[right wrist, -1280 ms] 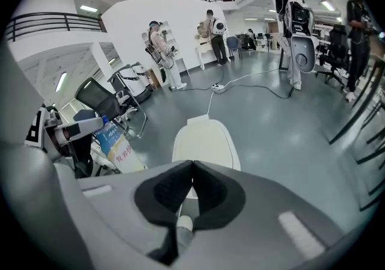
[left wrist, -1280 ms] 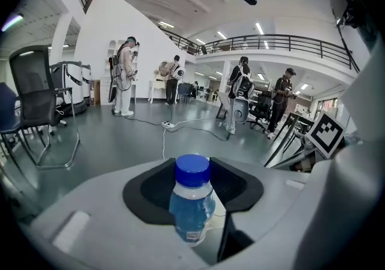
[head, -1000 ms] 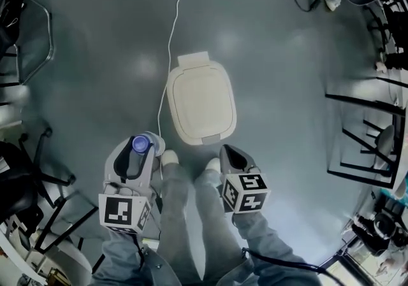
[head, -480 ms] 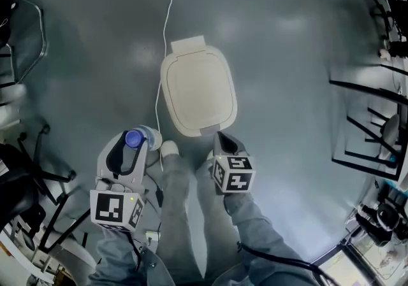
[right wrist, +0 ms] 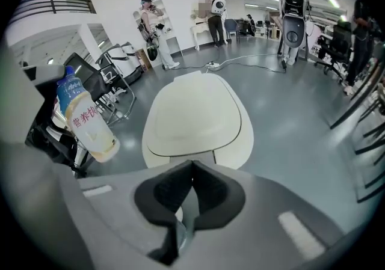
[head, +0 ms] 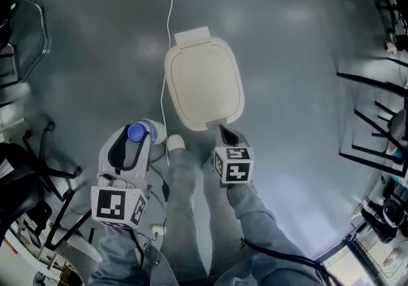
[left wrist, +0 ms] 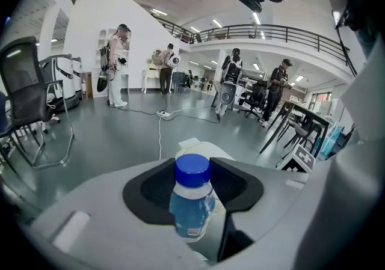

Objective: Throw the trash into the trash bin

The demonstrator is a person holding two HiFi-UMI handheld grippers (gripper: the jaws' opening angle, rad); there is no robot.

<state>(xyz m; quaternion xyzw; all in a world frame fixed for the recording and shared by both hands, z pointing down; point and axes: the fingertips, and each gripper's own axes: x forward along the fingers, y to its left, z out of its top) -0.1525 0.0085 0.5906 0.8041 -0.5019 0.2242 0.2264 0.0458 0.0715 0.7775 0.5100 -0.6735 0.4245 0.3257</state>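
The only legible writing stood on the bottle (right wrist: 90, 121) seen in the right gripper view: red Chinese characters "营养快" ran down its cream body. The blue band (right wrist: 70, 89) above them carried white print too small to read. In the left gripper view, a small red-and-white label low on the same bottle was blurred. The left cube (head: 119, 207) and right cube (head: 233, 164) bore black-and-white square markers, which were patterns, not letters or numbers.
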